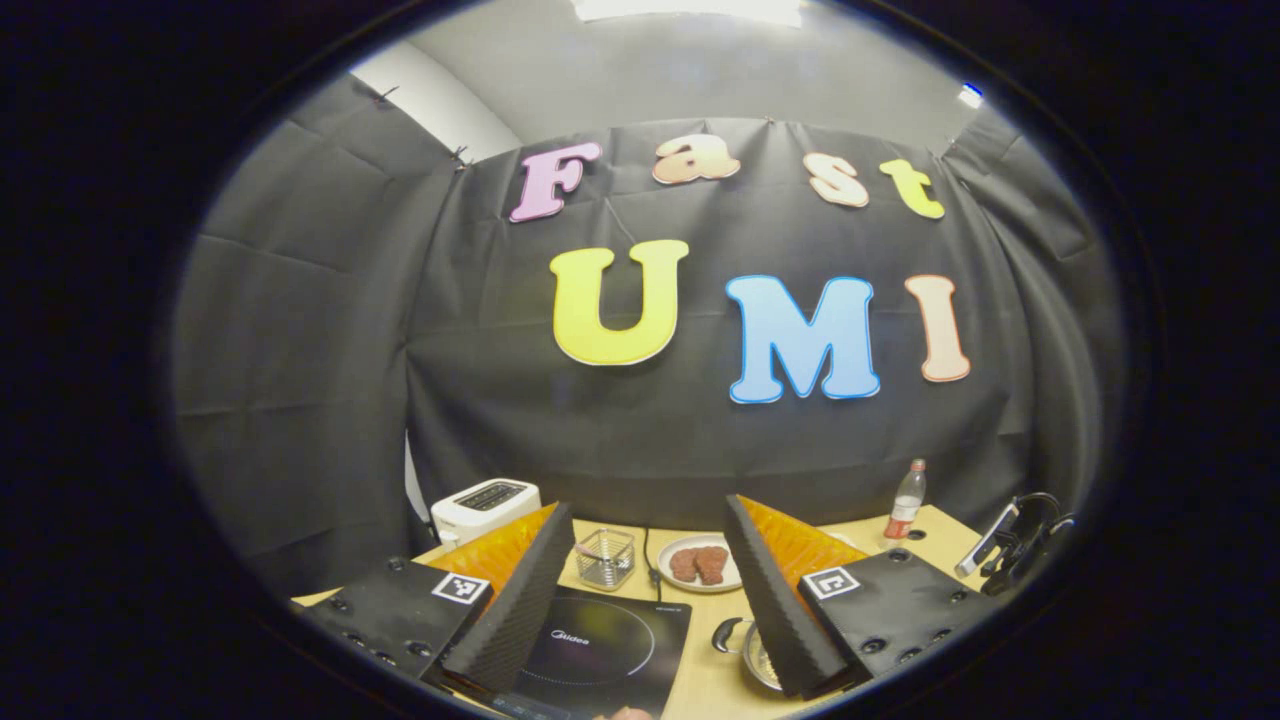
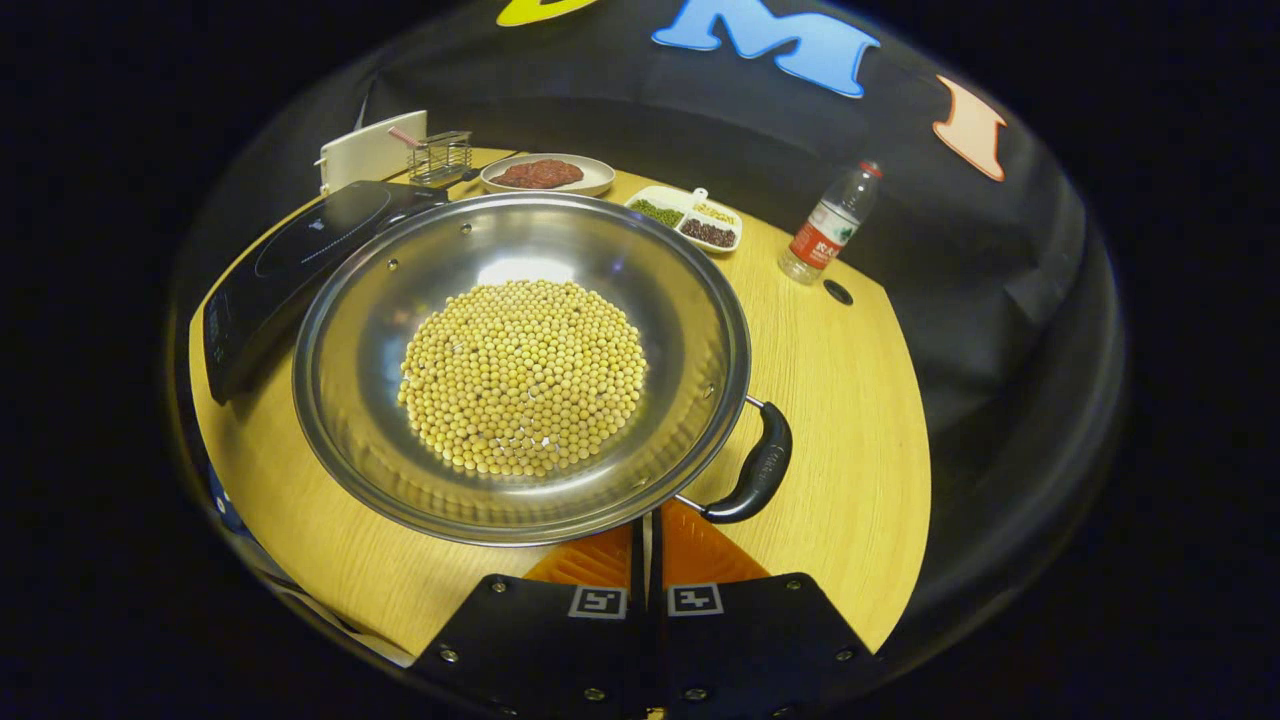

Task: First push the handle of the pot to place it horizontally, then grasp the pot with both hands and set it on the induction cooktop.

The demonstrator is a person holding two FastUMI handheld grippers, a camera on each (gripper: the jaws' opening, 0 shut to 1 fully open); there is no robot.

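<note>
In the right gripper view, 1 steel pot sits on the wooden worktop, just right of 1 black induction cooktop and not on it. A round heap of yellow beans covers the pot's bottom. 1 black handle shows at the pot's near right rim. The right hand-held gripper has its 2 fingers pressed together with nothing between them, their tips at the pot's near rim, just left of that handle.

Behind the pot stand 1 plate of meat, 1 wire basket, 1 white divided dish of 3 kinds of beans, and 1 water bottle.

In the left gripper view, the left hand-held gripper is held above the worktop with its 2 fingers wide apart, empty. 1 white toaster stands at the back left.
</note>
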